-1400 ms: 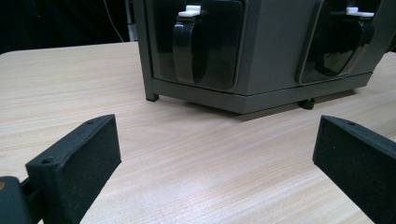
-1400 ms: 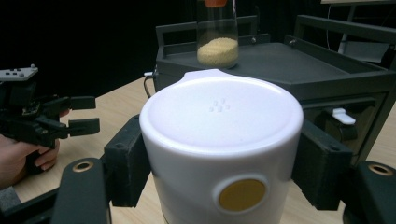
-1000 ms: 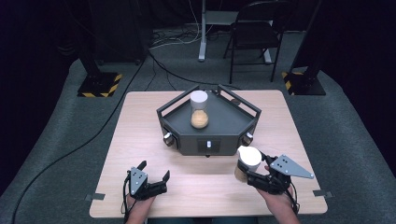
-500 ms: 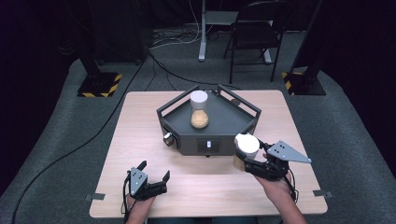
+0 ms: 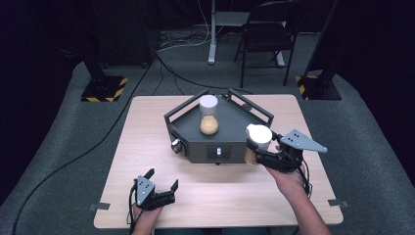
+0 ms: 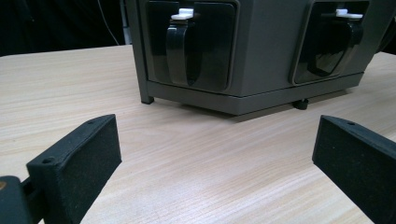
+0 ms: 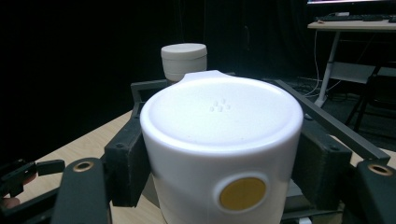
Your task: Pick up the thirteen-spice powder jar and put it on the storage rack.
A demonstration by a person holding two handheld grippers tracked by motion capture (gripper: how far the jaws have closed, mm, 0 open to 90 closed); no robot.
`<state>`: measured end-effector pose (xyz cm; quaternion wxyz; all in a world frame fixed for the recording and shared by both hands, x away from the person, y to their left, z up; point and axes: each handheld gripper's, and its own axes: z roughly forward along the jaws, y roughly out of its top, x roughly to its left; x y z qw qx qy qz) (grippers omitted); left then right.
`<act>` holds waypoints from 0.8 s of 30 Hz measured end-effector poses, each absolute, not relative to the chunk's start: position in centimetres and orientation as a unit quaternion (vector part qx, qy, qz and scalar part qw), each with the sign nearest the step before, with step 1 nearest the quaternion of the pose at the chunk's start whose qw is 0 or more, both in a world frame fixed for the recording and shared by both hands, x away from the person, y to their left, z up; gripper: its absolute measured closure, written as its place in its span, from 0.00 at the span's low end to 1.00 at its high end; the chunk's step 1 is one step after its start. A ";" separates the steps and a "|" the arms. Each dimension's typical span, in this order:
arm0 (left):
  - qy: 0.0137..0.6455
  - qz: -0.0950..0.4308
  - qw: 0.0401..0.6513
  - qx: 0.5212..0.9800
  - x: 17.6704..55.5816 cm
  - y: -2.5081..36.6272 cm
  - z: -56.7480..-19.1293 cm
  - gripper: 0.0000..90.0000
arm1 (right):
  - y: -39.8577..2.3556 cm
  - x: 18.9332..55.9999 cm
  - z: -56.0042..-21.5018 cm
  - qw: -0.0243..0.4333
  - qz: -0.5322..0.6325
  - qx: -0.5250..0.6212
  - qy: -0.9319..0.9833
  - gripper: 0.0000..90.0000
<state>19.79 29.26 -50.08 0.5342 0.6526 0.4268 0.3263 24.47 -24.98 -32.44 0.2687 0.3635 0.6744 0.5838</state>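
Note:
A grey hexagonal stand sits mid-table with a railed top; its front panels carry black levers. On it stands a white-capped jar of tan grains, also visible as the far jar. My right gripper is shut on a second white-lidded jar, held by the stand's front right corner above the table. In the right gripper view that jar sits squeezed between both pads. My left gripper rests open near the table's front edge, and the left gripper has bare wood between its pads.
The wooden table has free surface left of the stand and along the front. A folding chair, a desk leg and floor cables lie beyond the far edge. Black stand bases with yellow striped tape flank the table.
My right gripper has lifted the jar and carried it up and toward the stand's front right corner. The left gripper has stayed put.

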 end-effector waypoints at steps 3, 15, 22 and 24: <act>0.426 0.325 0.534 0.654 19.8 29.3 -50.0 0.01 | -24.8 24.9 -32.1 0.275 0.581 0.367 0.672 0.32; 0.425 0.321 0.536 0.655 19.9 29.4 -50.0 0.01 | -23.9 26.8 -30.1 0.297 0.585 0.375 0.655 0.32; 0.425 0.321 0.535 0.656 20.0 29.4 -50.0 0.00 | -22.6 27.6 -30.3 0.309 0.585 0.383 0.645 0.32; 0.425 0.321 0.535 0.656 20.0 29.4 -50.0 0.01 | -22.3 27.9 -30.4 0.308 0.586 0.386 0.642 0.32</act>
